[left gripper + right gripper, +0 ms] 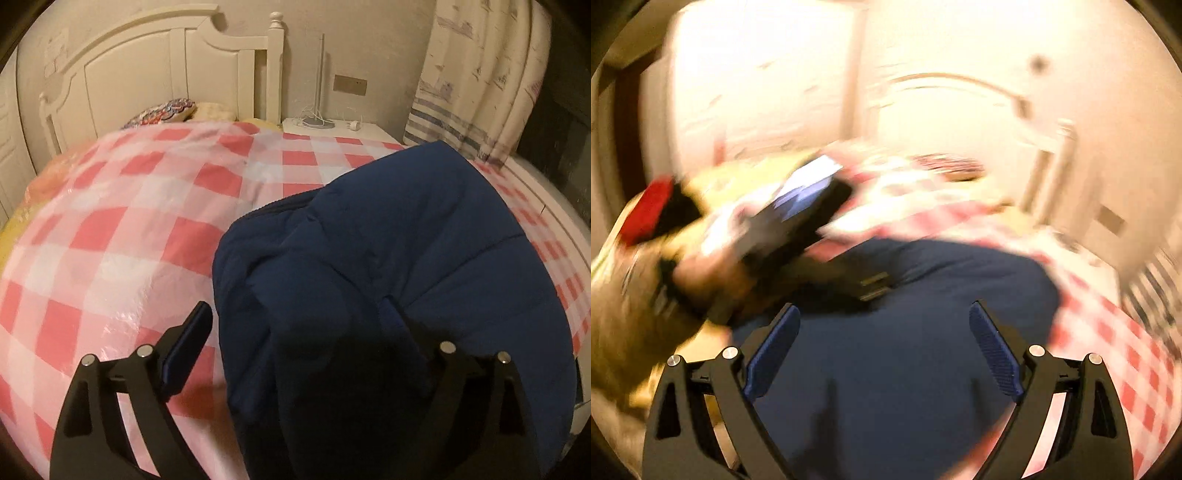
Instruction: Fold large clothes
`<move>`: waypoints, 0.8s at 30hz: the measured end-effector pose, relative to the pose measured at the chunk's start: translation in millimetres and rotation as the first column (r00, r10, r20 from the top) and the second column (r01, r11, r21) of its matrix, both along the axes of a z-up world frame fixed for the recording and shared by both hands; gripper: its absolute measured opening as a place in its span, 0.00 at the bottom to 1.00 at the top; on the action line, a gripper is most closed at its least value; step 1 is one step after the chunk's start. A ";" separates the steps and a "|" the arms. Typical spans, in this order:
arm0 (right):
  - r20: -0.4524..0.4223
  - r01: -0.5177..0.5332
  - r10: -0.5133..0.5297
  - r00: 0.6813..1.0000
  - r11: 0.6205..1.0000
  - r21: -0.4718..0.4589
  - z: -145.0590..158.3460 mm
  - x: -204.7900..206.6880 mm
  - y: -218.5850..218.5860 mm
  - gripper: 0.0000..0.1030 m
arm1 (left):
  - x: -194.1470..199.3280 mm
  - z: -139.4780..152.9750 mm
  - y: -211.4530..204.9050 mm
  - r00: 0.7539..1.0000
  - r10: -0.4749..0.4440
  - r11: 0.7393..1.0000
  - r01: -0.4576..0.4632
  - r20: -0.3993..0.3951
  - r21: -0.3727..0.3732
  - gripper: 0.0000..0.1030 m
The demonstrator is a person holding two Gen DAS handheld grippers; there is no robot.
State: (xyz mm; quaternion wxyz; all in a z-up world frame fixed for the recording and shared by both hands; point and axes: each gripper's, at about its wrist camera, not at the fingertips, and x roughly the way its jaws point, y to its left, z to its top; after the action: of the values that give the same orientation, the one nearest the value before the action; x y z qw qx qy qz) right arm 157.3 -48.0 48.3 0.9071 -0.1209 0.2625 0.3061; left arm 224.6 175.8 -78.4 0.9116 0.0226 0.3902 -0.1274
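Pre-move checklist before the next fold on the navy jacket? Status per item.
1. Left tongs open: ok, fingers spread wide, with jacket fabric draped over the right finger.
2. Right tongs open: ok, both blue pads apart, nothing between them.
3. Navy jacket on the checkered bedspread: ok, it lies bunched near the bed's edge.
4. Jacket flat for folding: not ok, it is humped and creased.
5. Right wrist view sharp: not ok, heavy motion blur.
6. Left hand clear of the right tongs' path: cannot tell, it is blurred close beside the left finger.
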 end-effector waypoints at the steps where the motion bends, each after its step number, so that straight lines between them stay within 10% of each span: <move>1: 0.000 0.047 -0.047 0.999 0.999 0.016 4.0 18.2 -8.9 0.74 | 0.6 1.9 -0.4 1.000 0.001 1.000 -0.001 0.001 -0.003 0.89; 6: -0.139 0.233 -0.223 0.965 0.971 0.057 -18.0 121.5 -32.2 0.64 | -1.6 2.6 -2.4 1.000 0.008 1.000 -0.008 0.012 0.000 0.90; 10: -0.292 0.191 -0.217 0.932 0.975 -0.115 -92.9 175.8 -7.0 0.67 | 1.3 -0.5 0.0 0.999 0.034 0.999 -0.034 -0.004 -0.006 0.90; 16: -0.321 0.206 -0.263 0.910 0.958 -0.201 -73.7 182.1 4.7 0.66 | 0.3 -2.2 1.7 1.000 0.031 0.999 -0.031 -0.001 -0.020 0.92; 21: -0.262 0.301 -0.304 0.916 0.952 -0.053 -43.2 191.8 -4.9 0.66 | -0.6 -3.7 2.8 0.999 0.035 0.999 -0.035 0.002 -0.030 0.93; 24: -0.316 0.201 -0.296 0.902 0.932 -0.300 -94.9 207.5 26.0 0.68 | -0.5 -3.0 3.6 0.999 0.045 0.999 -0.045 0.001 -0.027 0.93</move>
State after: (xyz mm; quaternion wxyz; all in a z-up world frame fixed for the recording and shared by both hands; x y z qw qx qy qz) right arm 364.8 -22.0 -46.6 0.8523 -0.1469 0.4735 0.1666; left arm 224.1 179.5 -81.4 0.9147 0.0013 0.3882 -0.1120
